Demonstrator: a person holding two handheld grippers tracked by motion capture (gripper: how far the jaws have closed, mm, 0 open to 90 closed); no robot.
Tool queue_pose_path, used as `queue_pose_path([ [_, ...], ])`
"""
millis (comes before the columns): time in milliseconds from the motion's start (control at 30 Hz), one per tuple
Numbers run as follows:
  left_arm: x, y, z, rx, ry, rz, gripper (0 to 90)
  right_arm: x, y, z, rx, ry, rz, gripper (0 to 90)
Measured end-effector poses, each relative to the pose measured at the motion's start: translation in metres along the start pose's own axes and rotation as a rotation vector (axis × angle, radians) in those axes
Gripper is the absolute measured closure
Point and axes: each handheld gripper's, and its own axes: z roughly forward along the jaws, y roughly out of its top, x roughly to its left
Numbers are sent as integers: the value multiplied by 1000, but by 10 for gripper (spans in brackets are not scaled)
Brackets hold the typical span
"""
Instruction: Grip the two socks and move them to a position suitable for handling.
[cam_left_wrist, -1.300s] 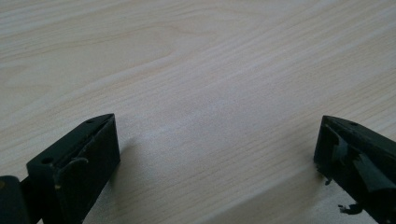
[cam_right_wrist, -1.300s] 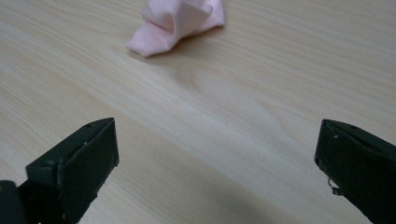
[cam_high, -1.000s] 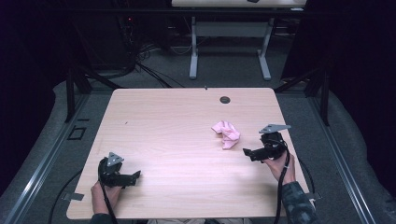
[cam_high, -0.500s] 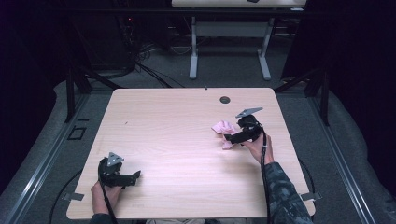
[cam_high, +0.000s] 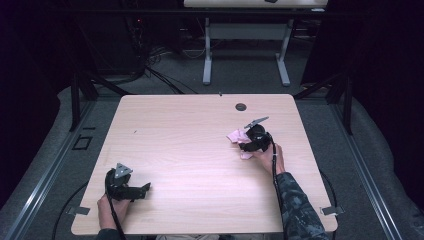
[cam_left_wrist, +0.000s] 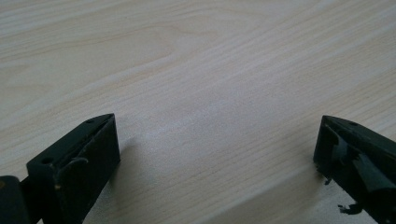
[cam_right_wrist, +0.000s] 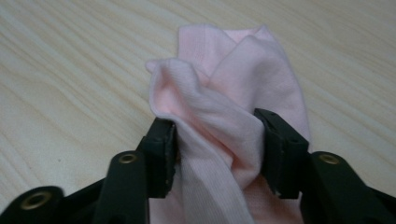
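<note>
**Right gripper pinching pink cloth on the table's right half**

The right gripper (cam_high: 248, 142) is lying low over the light wood-grain table (cam_high: 200, 130), its hand (cam_high: 267, 156) behind it and the camouflage-patterned sleeve (cam_high: 295, 207) running back toward the near right corner. The wrist is angling the tool inward and away from the person. Its jaws have just been closing, and in the right gripper view (cam_right_wrist: 217, 144) both pads are pressing into a bunched fold of the crumpled soft pink cloth (cam_right_wrist: 233, 93), squeezing it between them. The cloth (cam_high: 237, 136) is sitting on the right half of the table, well in from the right edge and nearer than the small round dark grommet (cam_high: 241, 106) by the far edge.

The left gripper (cam_high: 132, 190) is resting near the front left corner, held by the left hand (cam_high: 111, 207), pointing rightward across the board. Its jaws are standing wide apart over bare wood (cam_left_wrist: 210, 93), gripping nothing.

Between the two grippers a broad stretch of tabletop is lying open; the far left quarter is likewise free. Dark floor and frame rails are surrounding the table.
</note>
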Motion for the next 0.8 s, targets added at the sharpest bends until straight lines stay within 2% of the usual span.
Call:
queue_pose_path([
  [67,0,0,0,2,1,2,0,0,-3,1,-2,0,6,623],
  [100,0,0,0,2,1,2,0,0,-3,1,-2,0,6,623],
  [200,0,0,0,2,2,1,0,0,-5,2,-16,23,16,719],
  [300,0,0,0,2,2,0,0,0,-7,1,-32,30,29,773],
  [400,0,0,0,2,3,0,0,-1,-7,-1,-36,22,38,782],
  [467,0,0,0,3,3,0,1,1,-7,-5,-65,26,48,786],
  [633,0,0,0,3,3,-2,1,2,-5,-28,-122,59,65,787],
  [667,0,0,0,3,3,-2,1,2,-5,-28,-122,59,65,787],
  [700,0,0,0,3,3,-2,1,5,-4,-38,-147,68,58,787],
  [800,0,0,0,3,4,-2,1,9,-3,-47,-176,82,50,787],
])
